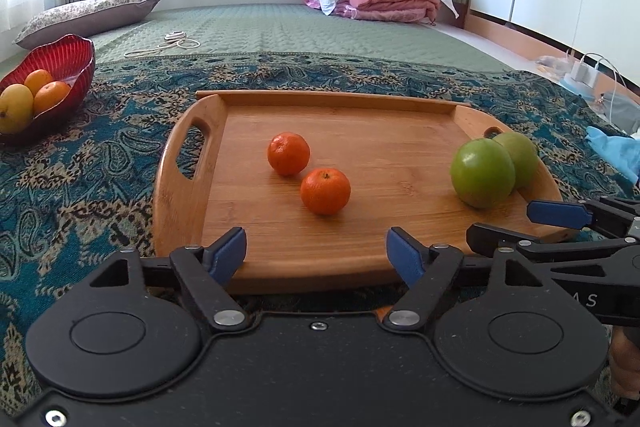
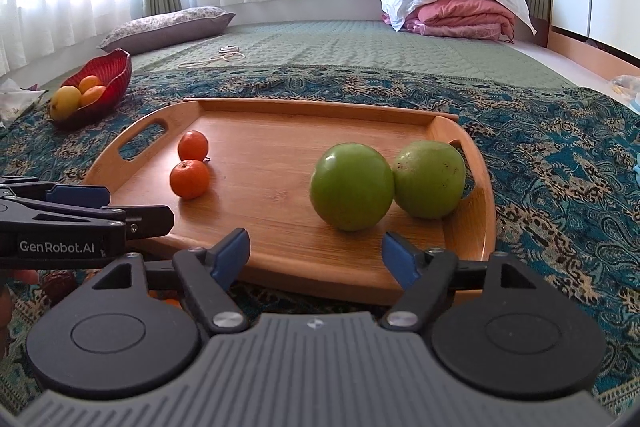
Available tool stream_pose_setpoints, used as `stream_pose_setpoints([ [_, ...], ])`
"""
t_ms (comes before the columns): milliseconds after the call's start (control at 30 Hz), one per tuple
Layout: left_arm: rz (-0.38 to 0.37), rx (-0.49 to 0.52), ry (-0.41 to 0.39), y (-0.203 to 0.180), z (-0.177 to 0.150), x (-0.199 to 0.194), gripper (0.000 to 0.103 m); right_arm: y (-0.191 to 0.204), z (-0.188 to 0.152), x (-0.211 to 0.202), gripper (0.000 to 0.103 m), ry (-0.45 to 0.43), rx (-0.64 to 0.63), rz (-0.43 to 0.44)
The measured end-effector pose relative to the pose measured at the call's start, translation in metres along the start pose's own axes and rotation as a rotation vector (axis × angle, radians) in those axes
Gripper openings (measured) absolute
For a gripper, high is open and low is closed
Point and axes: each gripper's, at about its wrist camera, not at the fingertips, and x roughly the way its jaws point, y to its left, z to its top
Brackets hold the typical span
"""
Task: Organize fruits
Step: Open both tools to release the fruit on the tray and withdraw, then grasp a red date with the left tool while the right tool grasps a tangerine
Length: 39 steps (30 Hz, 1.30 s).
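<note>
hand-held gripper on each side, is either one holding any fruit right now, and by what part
Nothing is held. The left hand-held gripper and the right hand-held gripper both stand open with empty gaps, short of the oranges and green apples on the tray.

Two tangerines (image 1: 308,169) on tray (image 1: 320,115) left, two apples (image 1: 492,169) right; bowl (image 1: 76,55) far left.

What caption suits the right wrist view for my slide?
Open right gripper faces a wooden tray holding two green apples and two tangerines.
</note>
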Motion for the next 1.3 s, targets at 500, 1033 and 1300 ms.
stream_pose_setpoints([
  [500,0.008,-0.019,-0.034,0.006,-0.024,-0.046,0.085,0.02,-0.016,-0.036,0.088,-0.051,-0.085,0.019],
  [1033,0.021,-0.026,-0.047,0.01,-0.049,-0.073,0.09,0.032,-0.039,-0.052,0.09,-0.053,-0.113,0.058],
  [1300,0.027,-0.025,-0.032,0.013,-0.062,-0.079,0.092,0.035,-0.047,-0.052,0.09,-0.041,-0.12,0.062],
])
